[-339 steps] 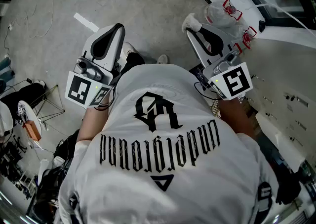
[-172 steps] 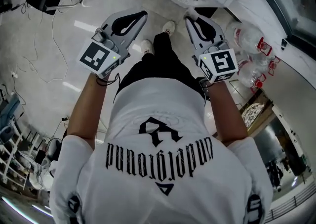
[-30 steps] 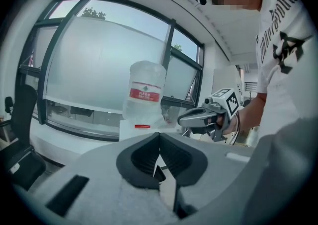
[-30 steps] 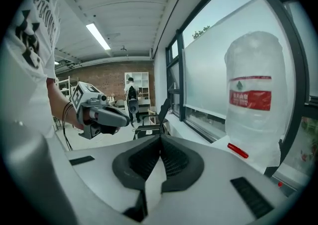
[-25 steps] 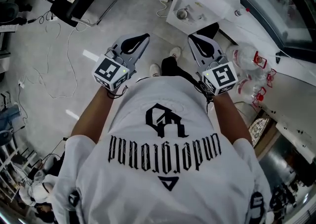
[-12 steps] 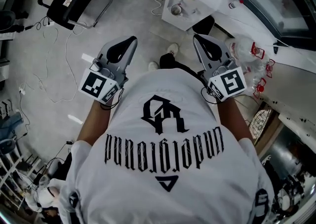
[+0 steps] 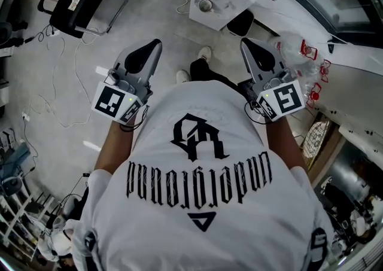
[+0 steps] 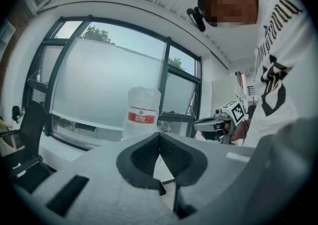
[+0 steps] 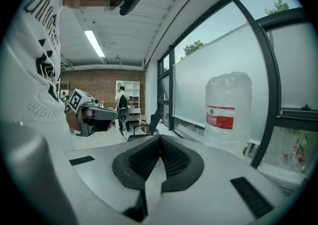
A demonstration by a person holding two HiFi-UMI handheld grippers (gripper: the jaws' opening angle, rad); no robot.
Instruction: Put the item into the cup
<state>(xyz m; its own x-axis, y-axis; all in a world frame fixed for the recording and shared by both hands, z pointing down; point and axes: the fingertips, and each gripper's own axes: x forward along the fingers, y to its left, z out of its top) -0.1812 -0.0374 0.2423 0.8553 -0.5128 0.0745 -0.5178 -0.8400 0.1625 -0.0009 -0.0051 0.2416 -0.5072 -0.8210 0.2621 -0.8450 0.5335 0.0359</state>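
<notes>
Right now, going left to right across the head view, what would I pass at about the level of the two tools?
black chair → left tool, shut → right tool, shut → clear water bottles with red handles

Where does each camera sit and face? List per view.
Head view: on the head, facing steeply down at the floor; shows T-shirt, left hand-held gripper, right hand-held gripper.
Left gripper view: on that gripper, facing a window-side water jug; shows shut jaws, T-shirt.
Right gripper view: likewise, facing a window-side water jug; shut jaws, T-shirt.
Shared: each gripper view shows the other gripper.
</notes>
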